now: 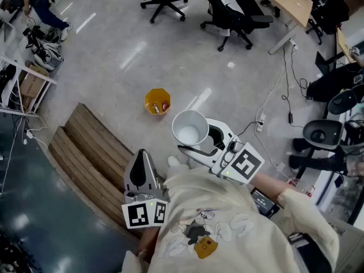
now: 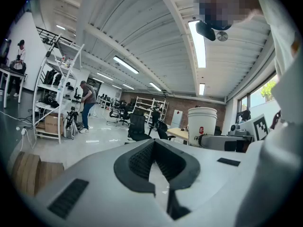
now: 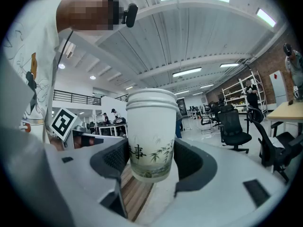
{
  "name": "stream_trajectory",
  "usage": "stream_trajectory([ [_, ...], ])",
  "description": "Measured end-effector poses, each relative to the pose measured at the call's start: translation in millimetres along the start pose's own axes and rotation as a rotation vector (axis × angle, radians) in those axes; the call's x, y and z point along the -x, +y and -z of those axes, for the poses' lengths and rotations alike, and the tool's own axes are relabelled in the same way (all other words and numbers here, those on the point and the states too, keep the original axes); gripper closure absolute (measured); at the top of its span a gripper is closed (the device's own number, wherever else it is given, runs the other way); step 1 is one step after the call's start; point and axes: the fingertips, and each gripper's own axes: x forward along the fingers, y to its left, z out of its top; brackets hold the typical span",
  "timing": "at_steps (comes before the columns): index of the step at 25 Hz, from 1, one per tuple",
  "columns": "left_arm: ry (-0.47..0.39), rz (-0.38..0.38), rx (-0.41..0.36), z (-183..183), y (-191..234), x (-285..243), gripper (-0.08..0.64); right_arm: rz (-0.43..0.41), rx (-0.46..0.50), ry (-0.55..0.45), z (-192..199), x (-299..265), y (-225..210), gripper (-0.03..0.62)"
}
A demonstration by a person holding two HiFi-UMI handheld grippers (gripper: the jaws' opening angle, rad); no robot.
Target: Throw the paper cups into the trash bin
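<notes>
Right tool (image 3: 150, 167): wide, gripping upright paper cup (image 3: 150, 136). Left tool (image 2: 160, 176): closed, empty. Trash bin (image 1: 158, 91) ahead, litter inside.

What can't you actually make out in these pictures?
1. What is inside the yellow trash bin: the contents are too small in the head view, and neither gripper view shows the bin.
2. What lies at the person's feet: the shirt covers the head view's lower part.
3. The wooden bench's near end: in the head view it is hidden behind the left gripper and the shirt.
</notes>
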Motion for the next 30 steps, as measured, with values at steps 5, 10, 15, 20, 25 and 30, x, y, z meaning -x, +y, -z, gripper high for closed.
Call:
stream_trajectory([
  [5,0.004,0.007,0.017,-5,18,3,0.555,0.004,0.015,-0.009,-6,-13,8,0.293],
  [10,-0.002,0.022,0.018,-7,16,2,0.555,0.002,0.015,-0.013,-7,-15,8,0.293],
  [15,-0.003,0.014,0.019,-4,1,-5,0.555,-0.023,-0.01,-0.053,-13,-5,-3,0.293],
  [20,0.016,-0.006,0.016,-11,2,-8,0.555,-0.038,-0.028,-0.061,-23,-9,-15,0.293],
  [25,-0.014,-0.04,-0.012,-8,23,-37,0.555,-0.05,-0.016,-0.06,-9,-27,-53,0.293],
  [30,0.016,-0.065,-0.016,-8,48,-66,0.555,-0.073,-0.073,-0.027,8,-55,-80,0.295],
])
